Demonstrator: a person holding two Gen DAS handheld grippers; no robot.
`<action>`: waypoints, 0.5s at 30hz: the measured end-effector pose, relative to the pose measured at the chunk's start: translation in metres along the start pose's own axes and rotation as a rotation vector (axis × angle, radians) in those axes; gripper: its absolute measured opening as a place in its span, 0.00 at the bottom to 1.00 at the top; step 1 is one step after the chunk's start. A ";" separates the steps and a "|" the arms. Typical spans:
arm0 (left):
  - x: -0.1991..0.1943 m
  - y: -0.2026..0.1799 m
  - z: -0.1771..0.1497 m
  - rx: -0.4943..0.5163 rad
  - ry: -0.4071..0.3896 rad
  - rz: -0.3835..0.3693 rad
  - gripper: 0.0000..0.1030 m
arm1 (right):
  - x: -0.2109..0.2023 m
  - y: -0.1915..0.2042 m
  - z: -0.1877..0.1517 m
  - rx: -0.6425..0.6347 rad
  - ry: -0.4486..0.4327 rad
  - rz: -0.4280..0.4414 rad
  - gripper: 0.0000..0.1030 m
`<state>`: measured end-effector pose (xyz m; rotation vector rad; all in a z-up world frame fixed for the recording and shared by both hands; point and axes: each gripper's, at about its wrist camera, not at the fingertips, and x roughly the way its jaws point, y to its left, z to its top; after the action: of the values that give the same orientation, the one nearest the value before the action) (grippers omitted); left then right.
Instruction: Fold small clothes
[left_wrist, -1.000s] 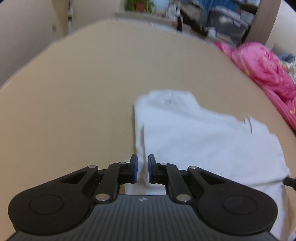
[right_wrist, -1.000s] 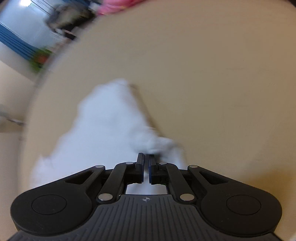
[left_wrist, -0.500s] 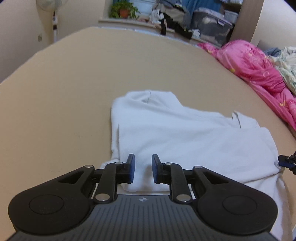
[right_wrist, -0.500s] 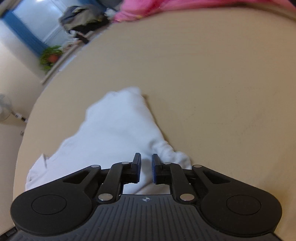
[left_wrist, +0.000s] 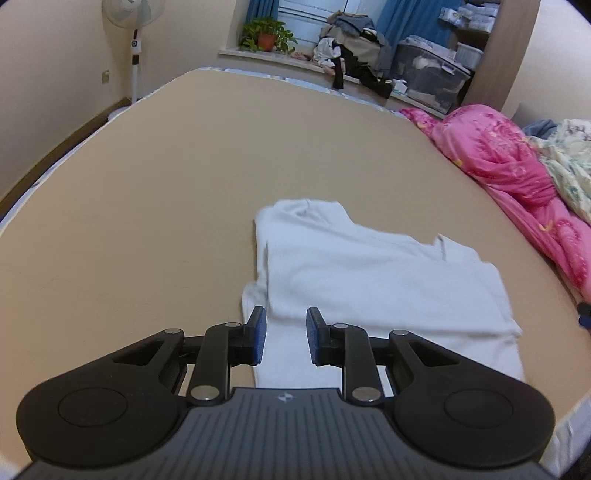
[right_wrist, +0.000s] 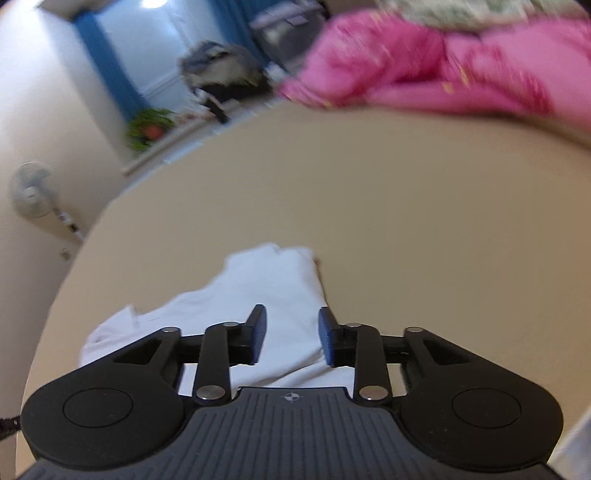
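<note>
Left wrist alone shows right tool (left_wrist: 583, 314) beside shirt (left_wrist: 369, 273).

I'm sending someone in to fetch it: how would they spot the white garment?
Find the wide tan bed surface. The white, partly folded cotton garment lies flat on it, left of the heaped pink quilt. It is the only white, flat item there.

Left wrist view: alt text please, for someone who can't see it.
A partly folded white garment lies flat on a tan bed surface, just beyond the left gripper, whose blue-padded jaws stand apart with nothing pinched. A pink quilt is bunched at the right edge; a fan stands far left.
</note>
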<state>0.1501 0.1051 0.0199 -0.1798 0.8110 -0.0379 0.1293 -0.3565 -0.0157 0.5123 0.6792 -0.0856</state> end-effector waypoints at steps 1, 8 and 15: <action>-0.015 0.000 -0.012 -0.005 0.001 -0.013 0.25 | -0.018 0.001 -0.001 -0.029 -0.016 0.008 0.43; -0.058 0.005 -0.099 -0.018 0.118 0.000 0.26 | -0.075 -0.019 -0.052 -0.119 0.009 0.044 0.47; -0.036 0.029 -0.138 0.018 0.340 0.056 0.26 | -0.058 -0.068 -0.107 -0.027 0.245 -0.041 0.47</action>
<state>0.0244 0.1170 -0.0529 -0.1355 1.1539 -0.0233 0.0057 -0.3694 -0.0787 0.4878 0.9297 -0.0521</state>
